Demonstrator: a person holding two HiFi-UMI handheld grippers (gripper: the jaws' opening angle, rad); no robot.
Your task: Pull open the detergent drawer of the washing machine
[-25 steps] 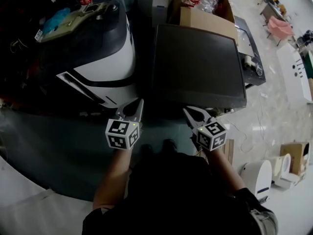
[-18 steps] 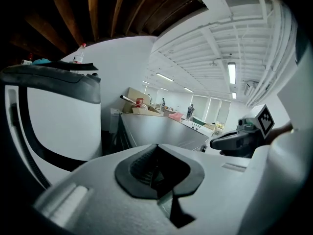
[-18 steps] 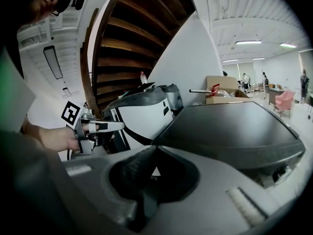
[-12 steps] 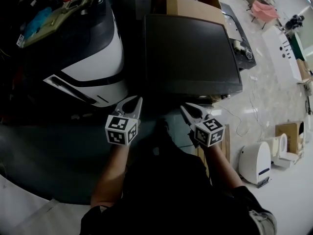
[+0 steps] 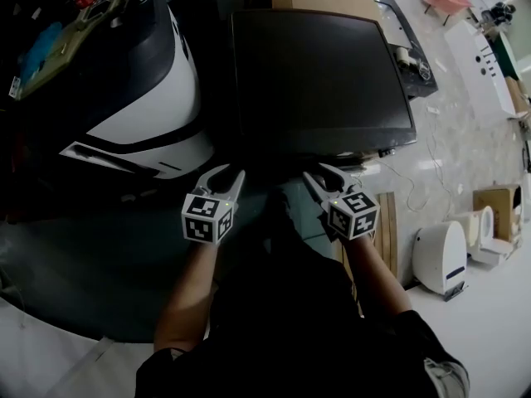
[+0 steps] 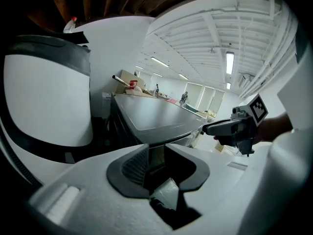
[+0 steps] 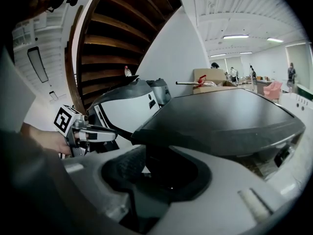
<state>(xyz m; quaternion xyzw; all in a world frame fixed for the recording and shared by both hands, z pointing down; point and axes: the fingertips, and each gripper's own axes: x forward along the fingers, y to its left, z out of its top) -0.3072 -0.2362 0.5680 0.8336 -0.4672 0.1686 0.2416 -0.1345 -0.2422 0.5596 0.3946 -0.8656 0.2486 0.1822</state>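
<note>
Opening empty, left gripper and right gripper jaws face nearby washing machine.

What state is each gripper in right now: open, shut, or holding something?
Left gripper: jaws opening, nothing between them.
Right gripper: jaws opening, nothing between them.
</note>
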